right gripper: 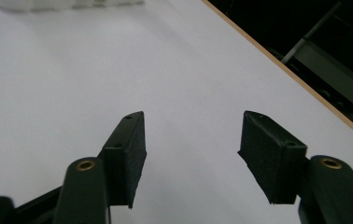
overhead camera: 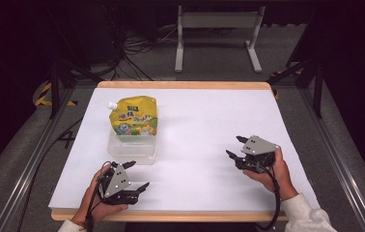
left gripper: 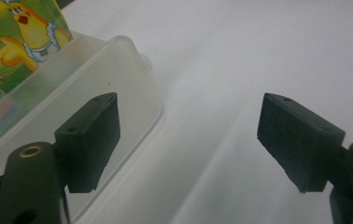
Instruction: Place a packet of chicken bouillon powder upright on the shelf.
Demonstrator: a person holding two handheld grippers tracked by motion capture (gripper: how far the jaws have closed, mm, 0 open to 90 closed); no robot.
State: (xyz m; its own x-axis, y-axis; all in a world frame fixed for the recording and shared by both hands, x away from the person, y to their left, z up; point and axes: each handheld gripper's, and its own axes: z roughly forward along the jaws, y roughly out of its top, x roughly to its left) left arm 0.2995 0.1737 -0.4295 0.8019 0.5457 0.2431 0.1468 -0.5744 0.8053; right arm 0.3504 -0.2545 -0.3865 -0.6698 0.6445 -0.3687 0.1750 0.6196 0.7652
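At the table's near edge, the left gripper (overhead camera: 139, 175) (jaws spread, nothing between) sits at 7 o'clock; the right gripper (overhead camera: 235, 146), also spread and empty, at 4 o'clock. Farther, at 10 o'clock, the yellow pouch (overhead camera: 134, 115) stands in the clear container (overhead camera: 131, 151).

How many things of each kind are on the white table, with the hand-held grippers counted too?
Yellow spouted pouch: 1
Clear plastic container: 1
Hand-held grippers, left and right: 2
Total: 4
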